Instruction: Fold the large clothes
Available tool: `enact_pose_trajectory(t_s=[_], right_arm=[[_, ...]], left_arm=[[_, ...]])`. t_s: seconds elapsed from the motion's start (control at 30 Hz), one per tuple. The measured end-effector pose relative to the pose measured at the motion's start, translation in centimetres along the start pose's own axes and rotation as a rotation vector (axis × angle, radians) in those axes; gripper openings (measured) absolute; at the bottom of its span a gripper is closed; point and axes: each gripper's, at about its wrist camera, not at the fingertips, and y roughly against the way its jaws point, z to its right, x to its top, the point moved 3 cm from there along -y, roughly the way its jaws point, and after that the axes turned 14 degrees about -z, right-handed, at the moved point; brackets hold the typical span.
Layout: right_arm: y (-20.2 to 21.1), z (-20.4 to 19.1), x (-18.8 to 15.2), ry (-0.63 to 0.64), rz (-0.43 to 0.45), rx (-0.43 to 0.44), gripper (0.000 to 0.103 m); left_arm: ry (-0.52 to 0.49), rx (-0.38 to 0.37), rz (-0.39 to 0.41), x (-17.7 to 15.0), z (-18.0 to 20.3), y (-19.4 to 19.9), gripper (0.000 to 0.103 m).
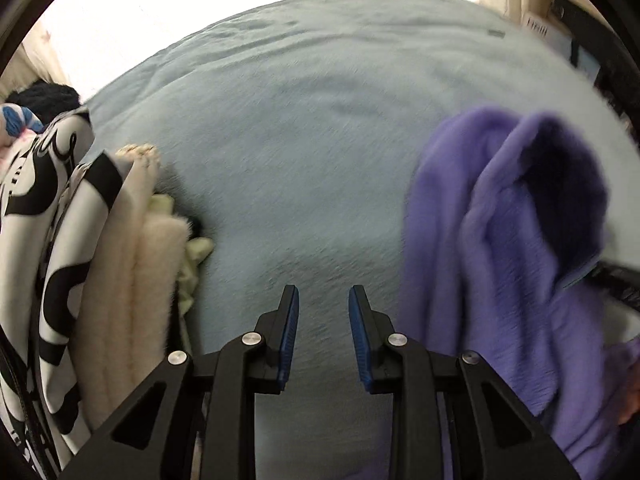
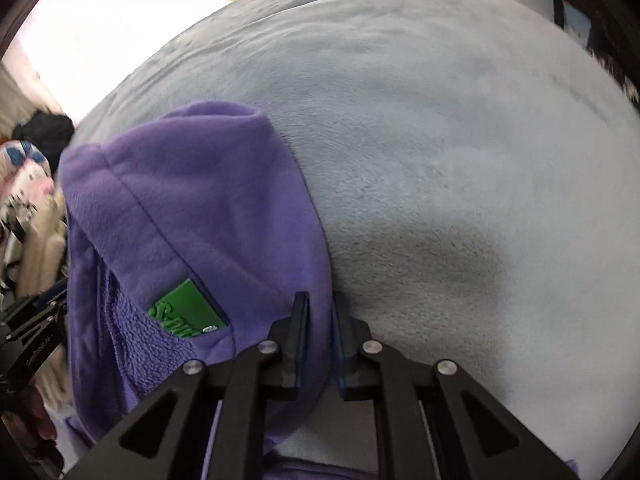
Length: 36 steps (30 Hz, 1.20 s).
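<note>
A purple fleece garment (image 2: 192, 200) with a green label (image 2: 186, 312) hangs bunched over a pale grey-blue blanket (image 2: 440, 160). My right gripper (image 2: 320, 316) is shut on the garment's right edge, with purple fabric pinched between its fingers. In the left wrist view the same purple garment (image 1: 500, 220) hangs at the right, lifted into a hood-like fold. My left gripper (image 1: 324, 308) hovers over the blanket (image 1: 300, 140) to the left of the garment. Its blue pads (image 1: 294, 312) stand apart with nothing between them.
A stack of folded clothes (image 1: 100, 260) lies at the left edge of the bed: a black-and-white patterned piece, cream fleece and a pale green item. Dark and blue-pink items (image 1: 32, 108) lie behind it. Shelves or boxes (image 1: 552, 20) stand at the far right.
</note>
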Motion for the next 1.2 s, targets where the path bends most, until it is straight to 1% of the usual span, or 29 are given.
enact_pose_trajectory(t_s=[0.07,0.2,0.27,0.33,0.4,0.47,0.53,0.67,0.77,0.87,0.97,1.1,1.2], right_arm=[[-0.2,0.4,-0.2,-0.009,0.002,0.029,0.009],[-0.1,0.7,-0.1,-0.017,0.002,0.059,0.009],[-0.1,0.9,-0.1,-0.015,0.002,0.069,0.009],[-0.2,1.0,0.0,-0.017,0.002,0.083,0.009],[-0.2,1.2,-0.1,-0.016,0.003,0.089,0.009],[-0.2,1.4,-0.1,-0.014,0.005,0.096,0.009],[-0.3,1.4,0.0,-0.012,0.005,0.102,0.009],[-0.3,1.4,0.1,-0.002,0.010,0.101,0.009],[-0.3,1.4,0.0,0.007,0.016,0.095,0.009],[-0.3,1.2,0.0,0.018,0.020,0.087,0.009],[-0.4,1.3,-0.1,0.017,0.023,0.095,0.009],[-0.4,1.4,-0.2,0.016,0.024,0.107,0.009],[-0.4,1.4,-0.1,0.019,0.026,0.101,0.009]], left_arm=[[-0.013,-0.034,0.011,0.4,0.4,0.5,0.025],[-0.054,-0.041,0.005,1.1,1.8,0.3,0.023],[-0.057,-0.070,-0.008,1.2,2.7,0.0,0.021],[-0.060,-0.119,-0.022,1.6,3.6,-0.3,0.017],[-0.077,-0.166,-0.035,1.5,4.8,-0.2,0.016],[-0.108,-0.188,-0.035,1.5,5.8,-0.2,0.016],[-0.133,-0.189,-0.032,1.0,6.5,-0.1,0.016],[-0.118,-0.196,-0.050,0.9,6.0,-0.8,0.016],[-0.094,-0.232,-0.064,1.0,5.4,-1.3,0.016],[-0.090,-0.255,-0.068,1.0,5.0,-1.5,0.017],[-0.090,-0.262,-0.071,1.0,4.9,-1.4,0.024],[-0.072,-0.292,-0.072,1.2,4.6,-1.9,0.027],[-0.063,-0.301,-0.084,1.6,4.9,-2.7,0.027]])
